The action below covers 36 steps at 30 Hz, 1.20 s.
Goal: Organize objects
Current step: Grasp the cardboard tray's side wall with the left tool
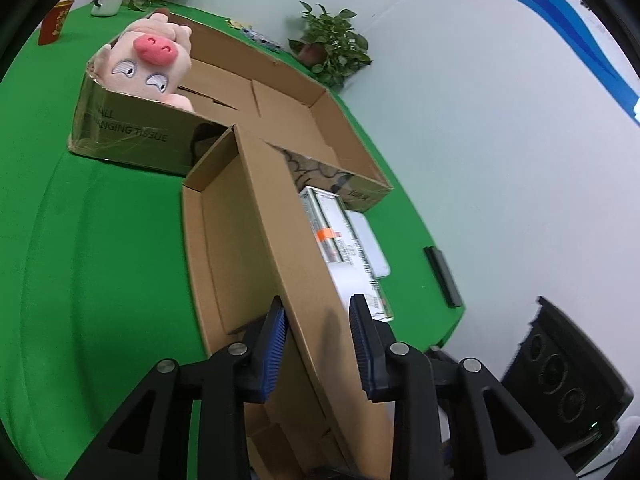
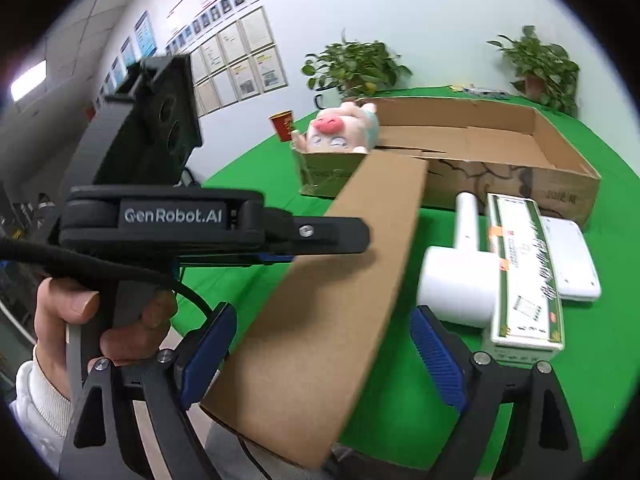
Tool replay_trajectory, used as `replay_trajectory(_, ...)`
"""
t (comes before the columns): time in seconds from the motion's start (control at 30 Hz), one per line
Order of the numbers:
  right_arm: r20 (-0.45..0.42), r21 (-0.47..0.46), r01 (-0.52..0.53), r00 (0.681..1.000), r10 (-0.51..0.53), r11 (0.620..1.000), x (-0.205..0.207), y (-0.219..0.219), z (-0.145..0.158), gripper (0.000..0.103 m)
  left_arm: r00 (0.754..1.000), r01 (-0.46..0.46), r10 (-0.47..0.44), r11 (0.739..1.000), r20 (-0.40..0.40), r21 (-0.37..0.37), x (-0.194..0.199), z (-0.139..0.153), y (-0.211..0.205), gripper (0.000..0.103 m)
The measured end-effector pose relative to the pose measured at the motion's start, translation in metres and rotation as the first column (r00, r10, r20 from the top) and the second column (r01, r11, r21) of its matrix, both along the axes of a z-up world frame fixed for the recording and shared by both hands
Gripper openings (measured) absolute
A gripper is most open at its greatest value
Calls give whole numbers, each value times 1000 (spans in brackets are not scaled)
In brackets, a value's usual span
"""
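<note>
**Long side wall caught, tray not yet placed**

Blue pads (image 1: 276, 356) of my left gripper (image 1: 320, 344) straddled the cardboard tray's (image 1: 256, 216) long wall, left pad touching, full clamp unclear. Right gripper (image 2: 320, 356) hung wide, empty. I judged squeezing firmly, low on that wall, would stop it tipping.

L gripper (image 1: 318, 336) straddles wall of tilted cardboard tray (image 1: 256, 232); plush pig (image 1: 148, 66) in box (image 1: 120, 132) behind.
</note>
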State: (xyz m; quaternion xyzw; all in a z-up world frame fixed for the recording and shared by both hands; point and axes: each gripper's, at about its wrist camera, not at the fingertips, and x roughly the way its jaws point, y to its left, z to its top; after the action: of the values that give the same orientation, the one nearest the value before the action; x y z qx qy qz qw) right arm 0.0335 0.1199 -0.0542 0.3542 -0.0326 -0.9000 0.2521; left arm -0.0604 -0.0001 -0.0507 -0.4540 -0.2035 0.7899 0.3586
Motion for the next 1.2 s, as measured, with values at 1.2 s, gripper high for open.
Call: replay_trajectory(1.2,430,144,106,889,-159,984,-59,22,-29,89,994,-92,70,951,-85,-295,1,-18,-23,47)
